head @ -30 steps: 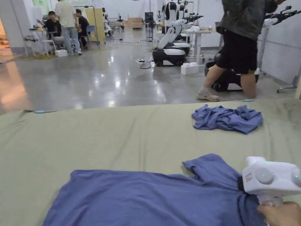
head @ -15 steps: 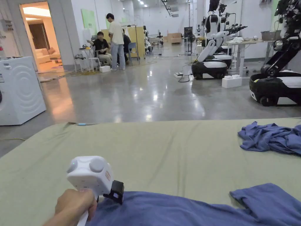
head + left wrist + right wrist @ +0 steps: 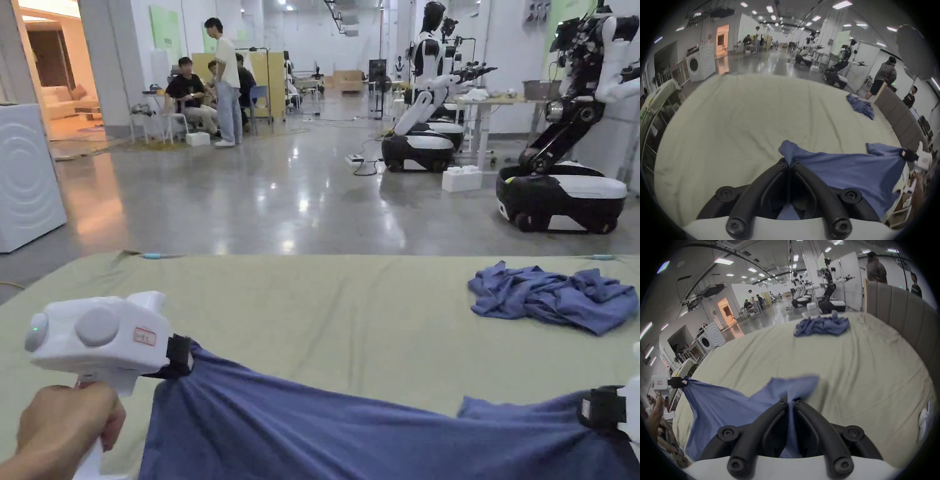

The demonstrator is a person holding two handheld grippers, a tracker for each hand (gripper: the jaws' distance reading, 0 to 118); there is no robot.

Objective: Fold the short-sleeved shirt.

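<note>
Surface: a bed (image 3: 325,312) covered with a pale green sheet; a padded headboard (image 3: 899,308) runs along one side of the bed in the right gripper view.
Shirt: the blue short-sleeved shirt (image 3: 350,431) is at the near edge of the bed, stretched between the two claws; its upper edge is pulled taut and its body drops below the bottom of the head view.
Left claw: the left claw (image 3: 790,164) has both jaws pressed together on a bunched corner of the shirt, a flap of cloth standing up past the tips. In the head view it (image 3: 178,356) meets the left end of the shirt, held by the left hand (image 3: 62,425) on a white grip.
Right claw: the right claw (image 3: 790,400) has both jaws pinching a gathered fold of the shirt, with a sleeve fanned out just beyond the tips. In the head view it (image 3: 600,406) is at the right end of the shirt.
Lift: at both claws the pinched cloth is raised off the bed; how much of the lower shirt touches the bed cannot be told.
Second garment: a crumpled blue cloth (image 3: 553,297) lies on the far right part of the bed, well apart from the shirt.
Beyond the bed: glossy floor (image 3: 269,194); a white washing machine (image 3: 25,175) to the far left; wheeled robots (image 3: 562,187) to the far right; people (image 3: 212,81) at the back.
</note>
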